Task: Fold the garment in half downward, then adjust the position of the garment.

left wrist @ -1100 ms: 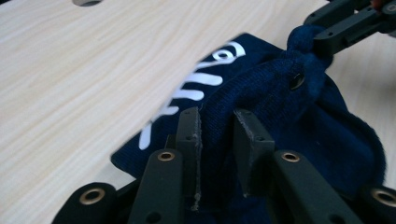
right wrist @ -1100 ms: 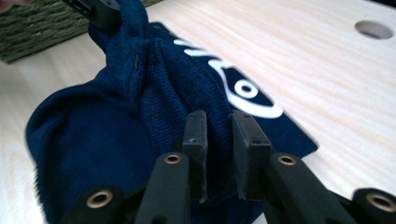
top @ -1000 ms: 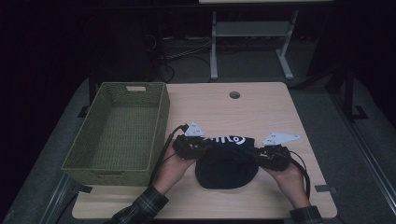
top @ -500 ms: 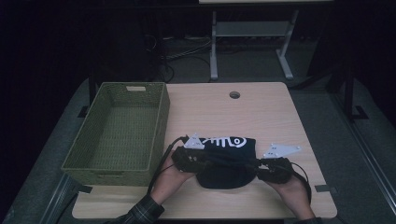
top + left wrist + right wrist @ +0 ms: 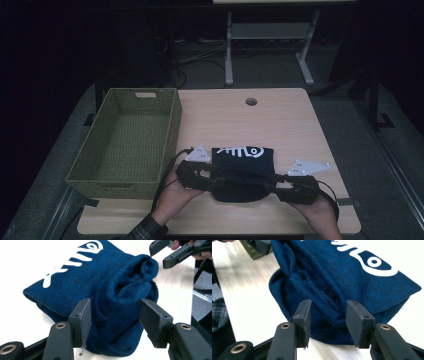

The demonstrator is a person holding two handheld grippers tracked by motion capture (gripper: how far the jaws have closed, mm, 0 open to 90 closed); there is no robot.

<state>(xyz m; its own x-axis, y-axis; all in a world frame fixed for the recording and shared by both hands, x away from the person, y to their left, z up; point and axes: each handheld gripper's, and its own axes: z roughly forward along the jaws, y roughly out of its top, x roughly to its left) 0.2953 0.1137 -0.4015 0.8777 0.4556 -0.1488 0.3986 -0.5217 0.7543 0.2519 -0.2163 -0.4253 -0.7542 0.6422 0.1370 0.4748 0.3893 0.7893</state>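
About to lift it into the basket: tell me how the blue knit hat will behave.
The blue knit hat looks soft and bunched, so it will likely flop and sag. Knit texture probably grips well. Lying flat on the table, it shouldn't roll.

- My table (image 5: 280, 125) has a pale wood top with rounded corners and a round hole (image 5: 251, 101) near its far edge.
- Grey floor (image 5: 395, 165) lies on both sides of it.
- Beyond it I see a white frame (image 5: 265, 45) on two legs, with cables (image 5: 192, 57) loose on the floor beside it.
- The room behind is dark; light falls on the table alone.
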